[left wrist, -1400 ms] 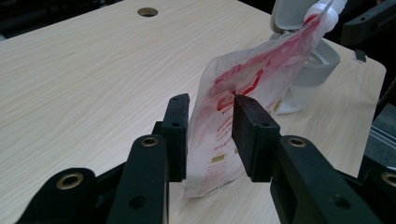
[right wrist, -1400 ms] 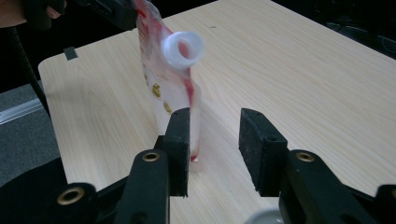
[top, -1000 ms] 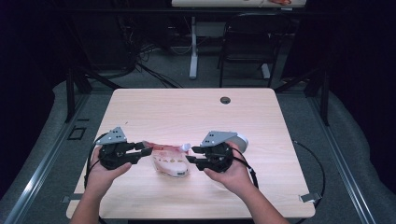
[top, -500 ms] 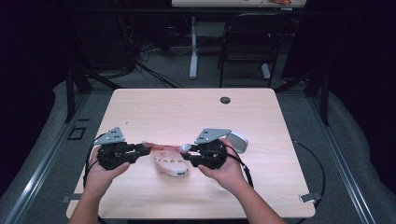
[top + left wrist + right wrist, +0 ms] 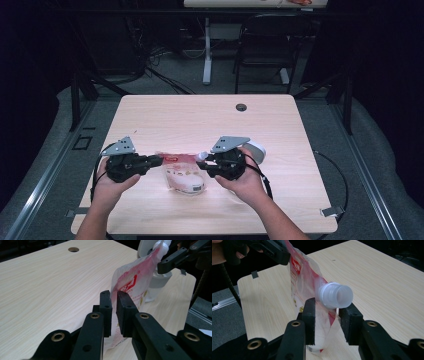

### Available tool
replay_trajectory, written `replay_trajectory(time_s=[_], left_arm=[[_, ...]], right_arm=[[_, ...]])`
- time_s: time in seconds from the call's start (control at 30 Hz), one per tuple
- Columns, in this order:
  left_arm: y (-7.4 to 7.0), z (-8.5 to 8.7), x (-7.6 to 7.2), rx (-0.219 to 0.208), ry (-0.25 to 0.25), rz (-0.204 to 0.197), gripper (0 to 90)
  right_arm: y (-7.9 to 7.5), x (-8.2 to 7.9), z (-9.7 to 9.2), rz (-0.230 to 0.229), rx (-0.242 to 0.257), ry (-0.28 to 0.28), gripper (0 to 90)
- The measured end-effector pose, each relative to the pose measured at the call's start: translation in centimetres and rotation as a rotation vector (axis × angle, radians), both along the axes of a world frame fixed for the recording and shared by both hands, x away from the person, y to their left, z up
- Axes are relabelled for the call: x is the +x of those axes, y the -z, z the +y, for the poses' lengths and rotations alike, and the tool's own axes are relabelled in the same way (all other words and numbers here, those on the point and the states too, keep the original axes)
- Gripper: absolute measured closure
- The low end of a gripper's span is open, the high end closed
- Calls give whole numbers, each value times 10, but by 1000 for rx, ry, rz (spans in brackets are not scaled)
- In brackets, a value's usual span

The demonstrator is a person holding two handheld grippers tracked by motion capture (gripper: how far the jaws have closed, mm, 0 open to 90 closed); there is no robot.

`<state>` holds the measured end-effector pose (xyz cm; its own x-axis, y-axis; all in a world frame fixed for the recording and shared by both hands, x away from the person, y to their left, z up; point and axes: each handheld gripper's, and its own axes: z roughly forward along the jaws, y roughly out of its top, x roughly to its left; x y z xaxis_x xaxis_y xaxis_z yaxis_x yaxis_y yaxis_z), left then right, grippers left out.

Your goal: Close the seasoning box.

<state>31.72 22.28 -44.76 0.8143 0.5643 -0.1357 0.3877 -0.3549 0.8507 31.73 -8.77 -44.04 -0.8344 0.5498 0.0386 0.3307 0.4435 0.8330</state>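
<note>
While we've got the left gripper [image 5: 155, 160] pinched tight on the pouch's [image 5: 181, 172] flat edge, w/ its fingers [image 5: 108, 307] having just closed down to a thin slit on the film in the left gripper view, the job looks like holding the bag steady so the right side can deal w/ the spout. We'd keep that left grip as is: no tugging, or the thin film may slip or tear. The pouch, clear plastic w/ red print, hangs between both tools just above the counter [image 5: 200, 120], towards the near edge, its belly sagging down to the wood.

Moving right, the white cap [image 5: 335, 295] sits at the pouch's top corner. The right gripper [image 5: 201, 161] has its fingers [image 5: 310, 315] roughly two-thirds open and straddling the neck zone just below the cap; they've just been narrowing, w/ film between them, but we can't see the pads pressing yet. We'd close on the stiff neck or cap, not the soft film, and keep the spout upwards so nothing spills. Behind the right hand [image 5: 245, 180] stands a white roll [image 5: 256, 150], maybe tape; we'd avoid bumping it.
</note>
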Motion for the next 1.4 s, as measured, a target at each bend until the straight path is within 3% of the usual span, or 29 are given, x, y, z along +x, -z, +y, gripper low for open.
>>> replay_trajectory(time_s=[0.7, 1.1, 1.4], left_arm=[[1, -35, -6, 18, 42, -33, 837], [4, -40, -7, 9, 45, -38, 817], [4, -38, -7, 2, 38, -37, 740]], right_arm=[[-3, -17, -30, -44, -54, 28, 675], [-1, -19, -37, -23, -58, 25, 667], [-10, -23, -39, -23, -82, 13, 639]])
